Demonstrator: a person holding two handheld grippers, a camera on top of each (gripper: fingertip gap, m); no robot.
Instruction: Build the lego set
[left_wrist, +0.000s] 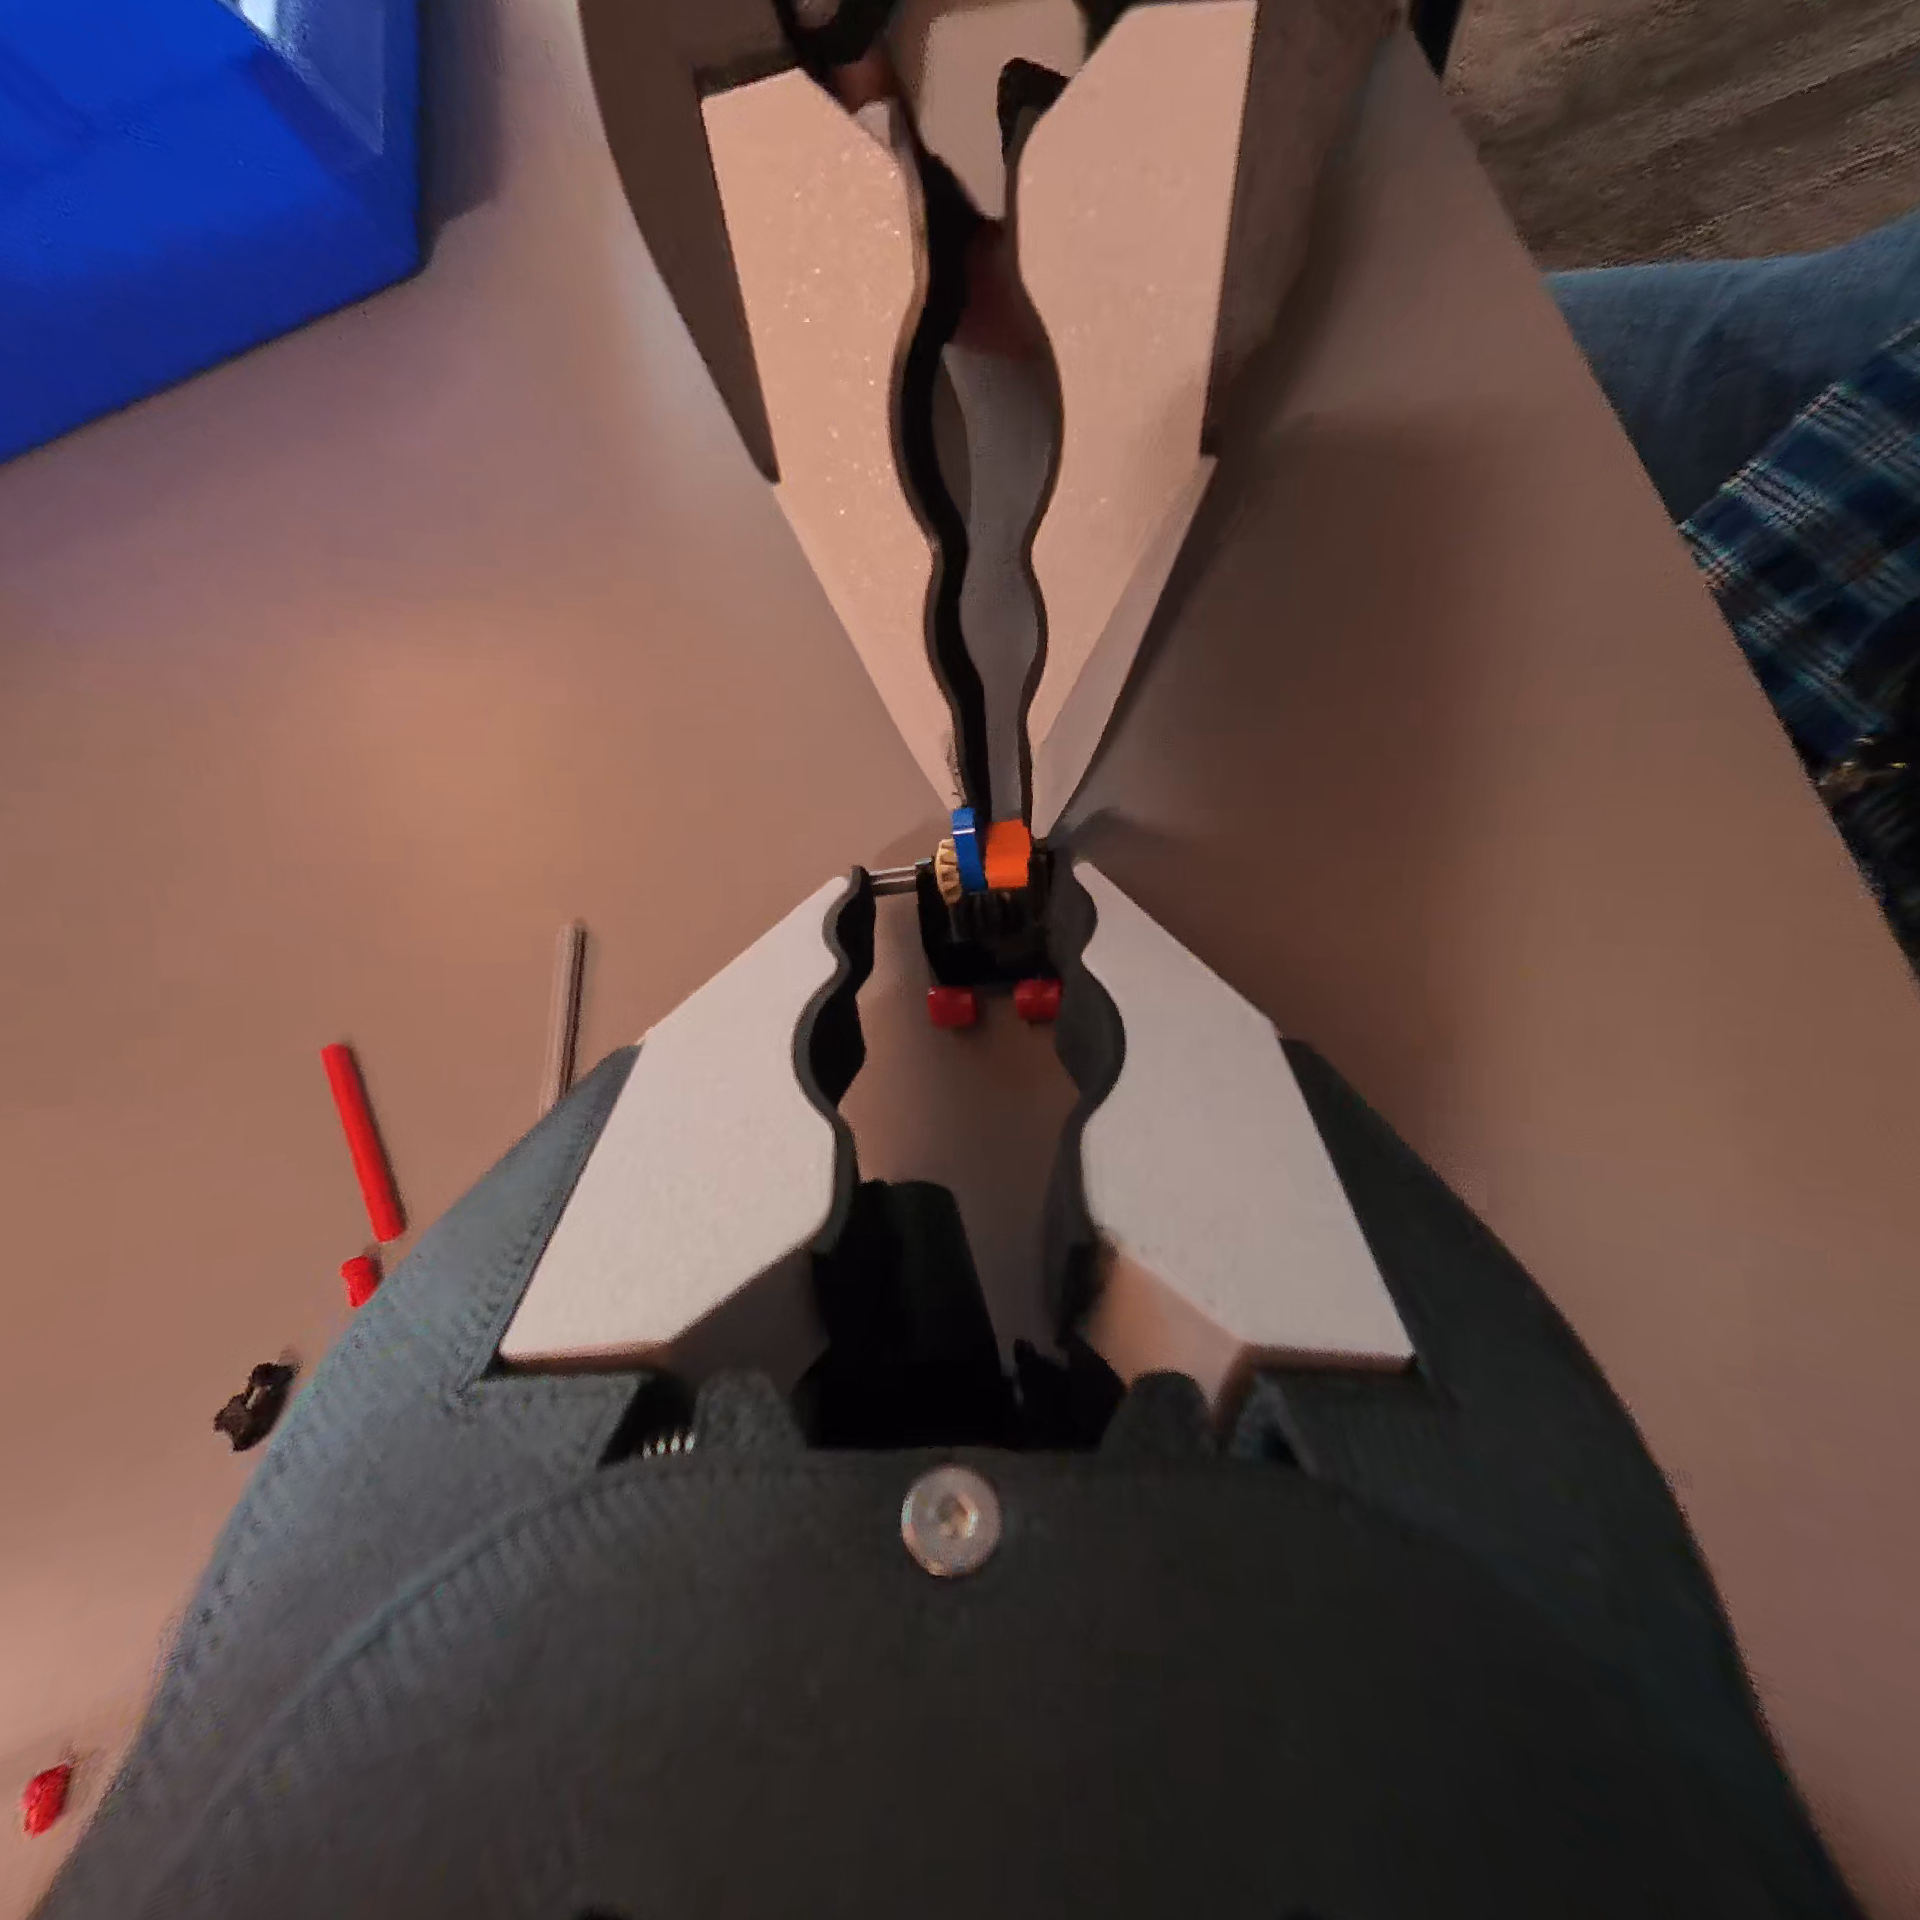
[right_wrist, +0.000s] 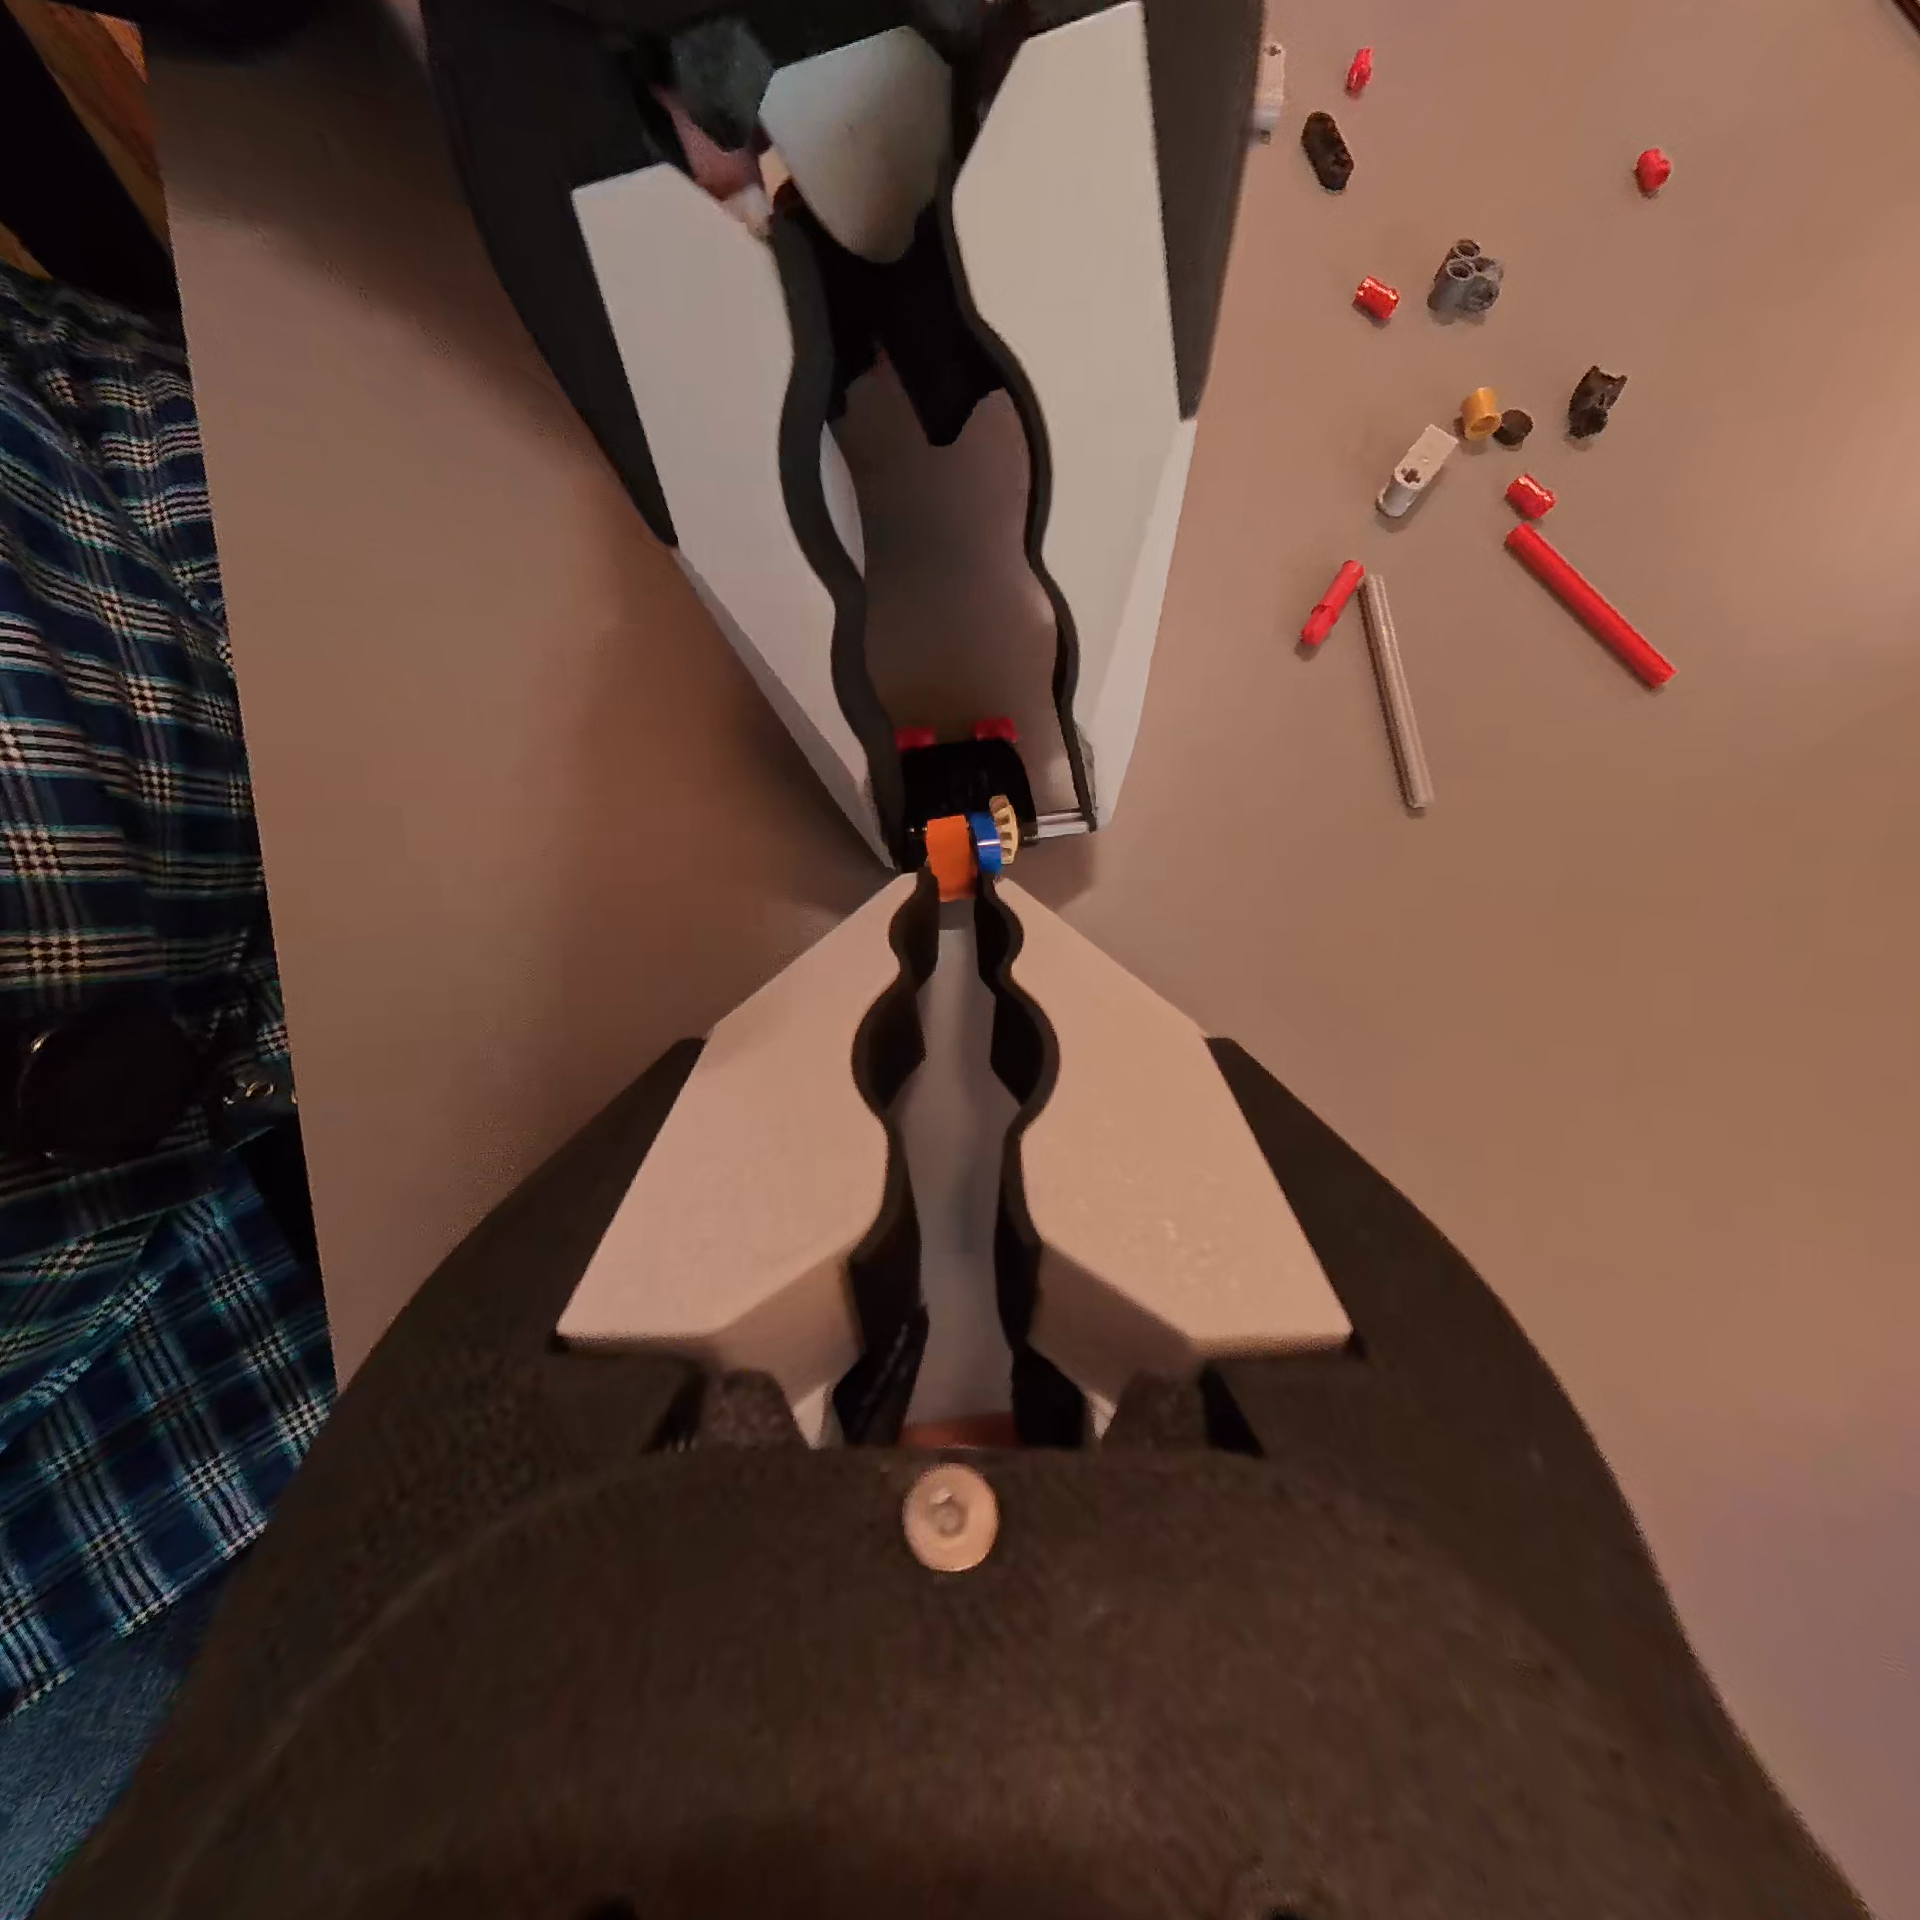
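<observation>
A small lego assembly hangs between both grippers above the tan table (left_wrist: 416, 727). It is a black block (left_wrist: 982, 935) with two red pins (left_wrist: 954, 1006) below and a grey axle (left_wrist: 888, 878) carrying a tan gear (left_wrist: 945, 868), a blue piece (left_wrist: 968, 847) and an orange bush (left_wrist: 1006, 852). My left gripper (left_wrist: 966, 894) is closed across the axle's length, its fingertips touching both ends. My right gripper (right_wrist: 958, 888) comes from the opposite side and is shut on the orange bush (right_wrist: 948, 847) and blue piece (right_wrist: 985, 844). The left gripper also shows in the right wrist view (right_wrist: 992, 821).
Loose parts lie on the table: a long red axle (right_wrist: 1590, 603), a grey axle (right_wrist: 1397, 691), a grey connector (right_wrist: 1415, 471), a yellow bush (right_wrist: 1481, 412), and red and black bits. A blue box (left_wrist: 187, 208) stands far left. A person's plaid shirt (right_wrist: 104, 727) is at the table edge. My two grippers' fingertips are within a few centimetres of each other.
</observation>
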